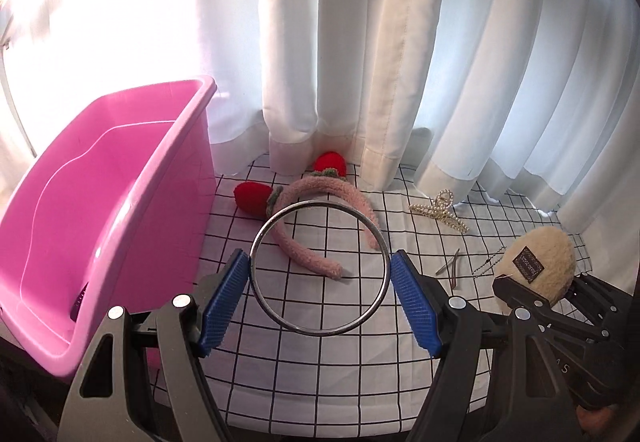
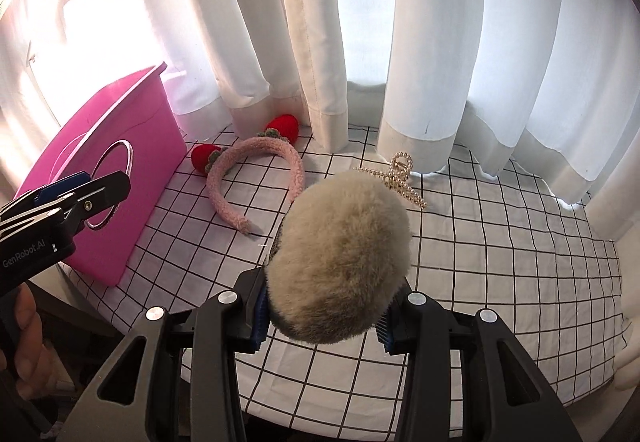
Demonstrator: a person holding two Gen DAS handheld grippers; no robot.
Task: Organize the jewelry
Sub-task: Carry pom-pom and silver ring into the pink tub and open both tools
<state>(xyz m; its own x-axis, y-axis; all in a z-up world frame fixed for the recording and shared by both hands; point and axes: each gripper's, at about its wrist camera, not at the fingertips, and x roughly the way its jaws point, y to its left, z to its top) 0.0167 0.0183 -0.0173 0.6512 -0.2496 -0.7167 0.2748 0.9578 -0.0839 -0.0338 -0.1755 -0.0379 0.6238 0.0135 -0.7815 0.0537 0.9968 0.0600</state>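
Observation:
My left gripper (image 1: 320, 282) is shut on a silver metal bangle (image 1: 264, 306), held above the checked cloth beside the pink bin (image 1: 120, 178); the bangle also shows in the right wrist view (image 2: 129, 158). My right gripper (image 2: 322, 316) is shut on a cream fluffy pompom (image 2: 340, 262), held above the cloth; the pompom also shows in the left wrist view (image 1: 540, 262). A pink fuzzy headband with red strawberries (image 1: 320, 194) lies on the cloth near the curtain. A pearl hair claw (image 1: 440, 212) lies to its right.
A white checked cloth (image 1: 320, 362) covers the table. White curtains (image 1: 360, 42) hang along the back. A small metal clip (image 1: 450, 266) and a ball chain (image 1: 486, 266) lie near the pompom. The pink bin stands at the left, tilted in view.

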